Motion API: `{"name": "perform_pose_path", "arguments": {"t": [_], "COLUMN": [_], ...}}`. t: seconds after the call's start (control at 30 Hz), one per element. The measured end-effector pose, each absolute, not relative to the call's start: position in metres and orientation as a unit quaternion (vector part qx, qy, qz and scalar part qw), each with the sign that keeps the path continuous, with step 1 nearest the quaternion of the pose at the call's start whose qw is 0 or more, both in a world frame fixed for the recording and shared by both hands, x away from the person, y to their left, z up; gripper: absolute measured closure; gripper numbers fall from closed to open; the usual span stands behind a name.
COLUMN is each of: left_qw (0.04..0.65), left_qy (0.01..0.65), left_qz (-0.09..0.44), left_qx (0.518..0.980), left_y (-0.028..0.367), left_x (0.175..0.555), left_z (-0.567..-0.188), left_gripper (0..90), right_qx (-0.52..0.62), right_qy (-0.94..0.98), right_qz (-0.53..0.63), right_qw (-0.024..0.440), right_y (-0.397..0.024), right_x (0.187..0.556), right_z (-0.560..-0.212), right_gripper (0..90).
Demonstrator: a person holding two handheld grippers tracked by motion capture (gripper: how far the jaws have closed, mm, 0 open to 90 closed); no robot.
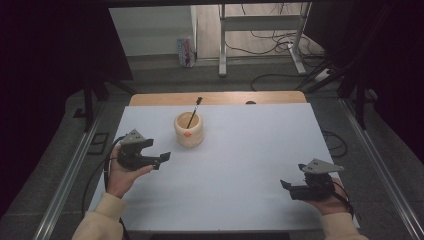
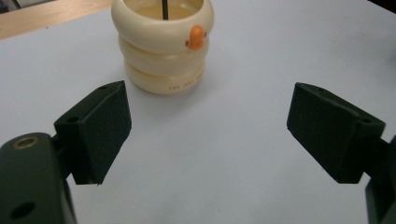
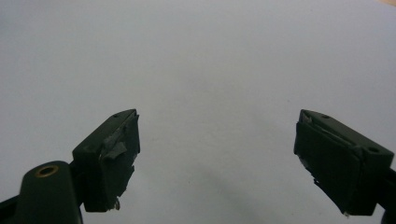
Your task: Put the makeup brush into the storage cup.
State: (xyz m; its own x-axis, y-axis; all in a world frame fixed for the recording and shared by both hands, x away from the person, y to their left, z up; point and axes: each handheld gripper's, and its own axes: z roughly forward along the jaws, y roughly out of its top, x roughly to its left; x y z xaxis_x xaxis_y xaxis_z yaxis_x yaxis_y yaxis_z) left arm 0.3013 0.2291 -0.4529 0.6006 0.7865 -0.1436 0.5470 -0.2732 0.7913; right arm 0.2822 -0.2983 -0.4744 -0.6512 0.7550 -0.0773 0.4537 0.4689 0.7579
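Observation:
A cream ringed cup (image 1: 189, 129) with a small orange beak on its side stands on the white table top (image 1: 235, 165), toward the back left. A thin black stick (image 1: 194, 112) leans out of it. In the left gripper view the cup (image 2: 163, 44) sits just ahead of the jaws. My left gripper (image 1: 159, 159) is open, down and to the left of the cup, with nothing between its jaws (image 2: 208, 126). My right gripper (image 1: 286, 186) hovers open near the front right of the table, over bare white surface (image 3: 215, 140).
A wooden strip (image 1: 215, 98) borders the table's far edge. Metal rails (image 1: 75, 165) run along both sides of the table. Beyond it are desk legs (image 1: 222, 45), floor cables (image 1: 280, 40) and a small colourful box (image 1: 185, 51).

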Motion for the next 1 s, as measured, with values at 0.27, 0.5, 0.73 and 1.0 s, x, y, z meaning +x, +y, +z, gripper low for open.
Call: {"name": "perform_pose_path", "arguments": {"t": [0.27, 0.5, 0.73, 1.0], "left_qw": [0.415, 0.397, 0.387, 0.370], "left_qy": [0.424, 0.424, 0.424, 0.423], "left_qz": [0.137, 0.119, 0.109, 0.110], "left_qx": [0.793, 0.806, 0.811, 0.820], "left_y": [0.231, 0.229, 0.228, 0.228], "left_x": [0.283, 0.272, 0.257, 0.240], "left_z": [-0.463, -0.477, -0.484, -0.490], "left_gripper": [14.0, 14.0, 14.0, 13.9], "right_qx": [0.364, 0.364, 0.363, 0.362], "right_qy": [0.831, 0.832, 0.832, 0.833], "right_qz": [0.366, 0.365, 0.365, 0.365], "right_qw": [0.206, 0.206, 0.206, 0.205], "right_y": [-0.299, -0.299, -0.299, -0.299], "right_x": [0.282, 0.281, 0.280, 0.279], "right_z": [-0.474, -0.474, -0.474, -0.474], "right_gripper": [14.6, 14.6, 14.6, 14.6]}}
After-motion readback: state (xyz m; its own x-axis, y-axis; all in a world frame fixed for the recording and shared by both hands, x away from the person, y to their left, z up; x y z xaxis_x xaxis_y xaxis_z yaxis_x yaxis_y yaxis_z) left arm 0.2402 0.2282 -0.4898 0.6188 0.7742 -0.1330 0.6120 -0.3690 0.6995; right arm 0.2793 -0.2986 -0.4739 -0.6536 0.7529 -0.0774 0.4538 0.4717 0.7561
